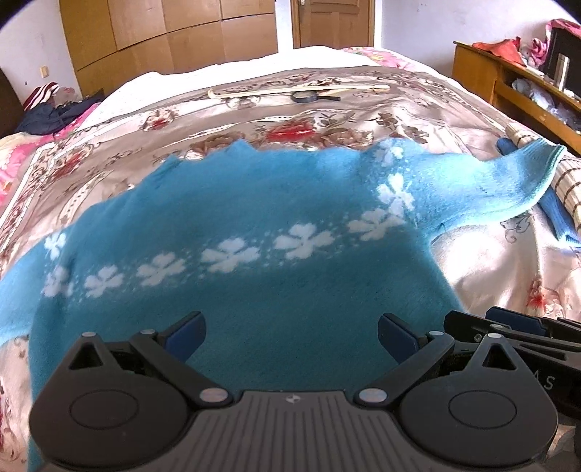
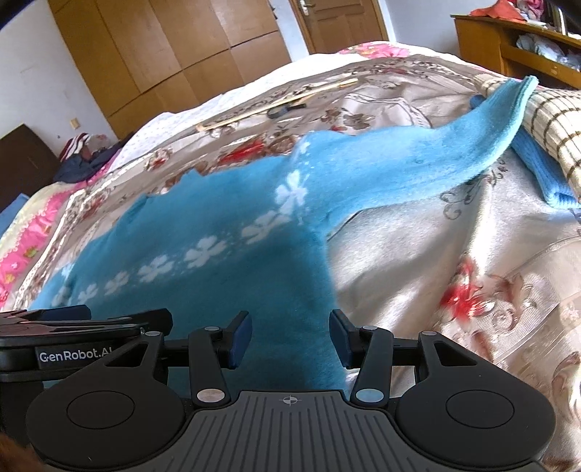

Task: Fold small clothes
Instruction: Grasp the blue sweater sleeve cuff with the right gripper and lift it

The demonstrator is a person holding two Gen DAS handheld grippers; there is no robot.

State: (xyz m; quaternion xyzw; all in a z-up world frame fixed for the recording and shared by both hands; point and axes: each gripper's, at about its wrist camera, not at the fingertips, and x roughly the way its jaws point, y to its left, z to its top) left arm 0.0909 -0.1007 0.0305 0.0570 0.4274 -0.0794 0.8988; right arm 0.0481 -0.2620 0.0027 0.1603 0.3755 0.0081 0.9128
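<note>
Bedroom setting: a bed covered with a satin-look floral bedspread (image 1: 326,119) serves as the work surface, with a wooden wardrobe (image 1: 163,32) and a door (image 1: 332,21) behind it. A thin wooden stick (image 1: 297,90) and a magnifying glass (image 1: 316,96) lie well apart on the far side of the bed.

Item under task: a small blue fleecy sweater (image 1: 254,218) with a band of white flower motifs, spread flat on the bedspread, hem nearest the cameras, both sleeves out to the sides. Its right sleeve (image 2: 435,152) lies stretched out and its cuff rests on a checked folded cloth (image 2: 552,119), which overlies a folded blue cloth (image 2: 544,174).

Left gripper (image 1: 290,337): jaws wide apart, empty, poised over the lower body of the sweater. Right gripper (image 2: 290,336): jaws parted more narrowly, empty, at the sweater's right side edge near the hem. The two tools sit just beside one another.

Handling assessment: the fabric looks soft, light and limp, with a fuzzy nap that should grip the pads well. It will sag and drape when lifted, and the smooth bedspread beneath may let it slide or bunch. Suggested holds: the sleeve near the cuff, or the side seam and hem corner, pinching a single layer at an edge. Lifting the sleeve off the checked cloth risks dragging that cloth.
</note>
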